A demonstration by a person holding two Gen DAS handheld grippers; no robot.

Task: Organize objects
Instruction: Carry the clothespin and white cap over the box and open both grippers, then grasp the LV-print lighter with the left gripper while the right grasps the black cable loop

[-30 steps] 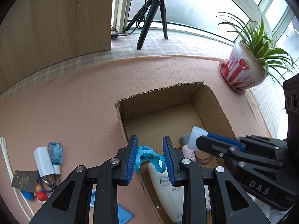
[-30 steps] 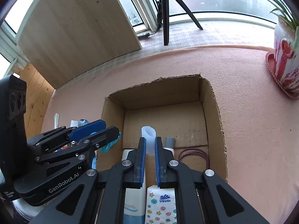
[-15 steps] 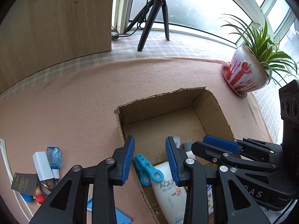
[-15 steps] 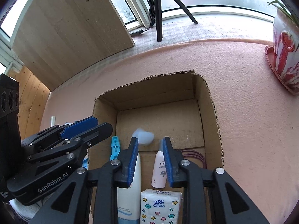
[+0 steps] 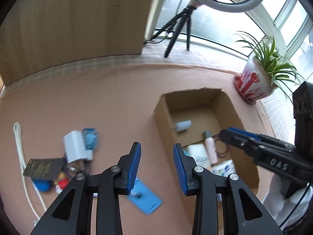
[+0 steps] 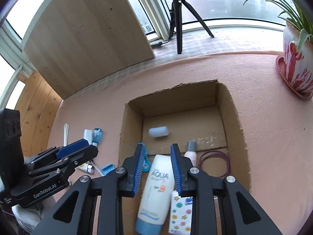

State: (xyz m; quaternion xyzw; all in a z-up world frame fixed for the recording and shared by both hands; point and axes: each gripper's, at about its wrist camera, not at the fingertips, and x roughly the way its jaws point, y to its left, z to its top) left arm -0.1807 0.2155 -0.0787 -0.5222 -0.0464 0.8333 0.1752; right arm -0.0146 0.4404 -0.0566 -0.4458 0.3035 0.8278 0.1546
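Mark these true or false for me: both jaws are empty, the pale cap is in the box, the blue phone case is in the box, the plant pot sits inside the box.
1. Both the left gripper and right gripper are open and empty. True.
2. The pale cap lies inside the cardboard box. True.
3. The blue phone case is in the box. False: it lies on the pink mat, outside the box.
4. The plant pot sits inside the box. False: it stands on the mat beyond it.
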